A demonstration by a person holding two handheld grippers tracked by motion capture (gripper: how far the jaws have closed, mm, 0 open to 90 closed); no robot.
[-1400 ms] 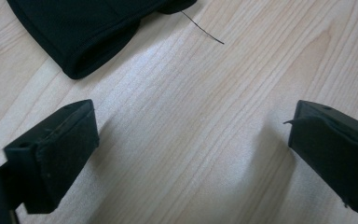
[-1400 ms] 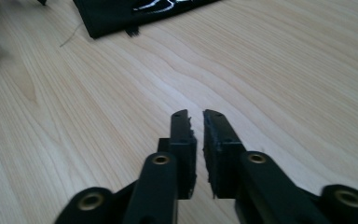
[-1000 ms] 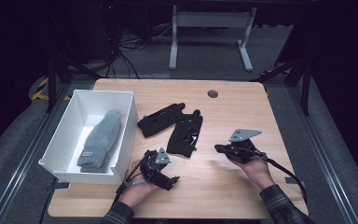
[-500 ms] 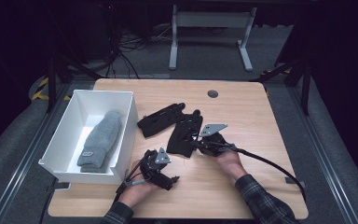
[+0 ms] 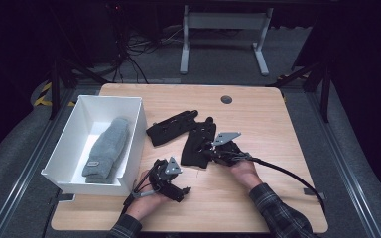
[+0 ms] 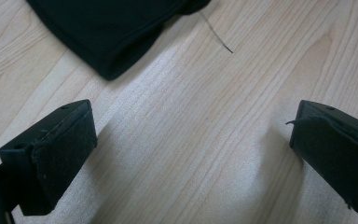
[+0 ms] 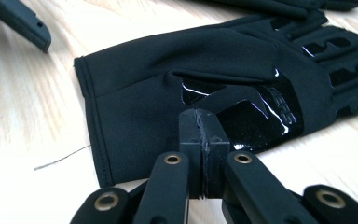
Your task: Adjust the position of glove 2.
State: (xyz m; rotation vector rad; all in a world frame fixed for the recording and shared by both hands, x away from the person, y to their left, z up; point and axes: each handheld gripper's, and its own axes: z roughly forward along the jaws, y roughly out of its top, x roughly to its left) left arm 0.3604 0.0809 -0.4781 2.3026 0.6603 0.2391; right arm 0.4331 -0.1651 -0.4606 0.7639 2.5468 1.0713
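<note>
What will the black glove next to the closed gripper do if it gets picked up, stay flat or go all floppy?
The nearer black glove is thin fabric lying flat with soft folds, so it would probably droop and fold. It looks light. Its glossy patch might be a bit slippery for the right gripper, whose jaws are shut at its edge.

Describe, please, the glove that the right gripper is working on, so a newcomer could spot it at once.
Start at the white bin on the wooden table. Two black gloves lie just right of it. It is the nearer glove, cuff toward the person, with the right gripper at its edge.
</note>
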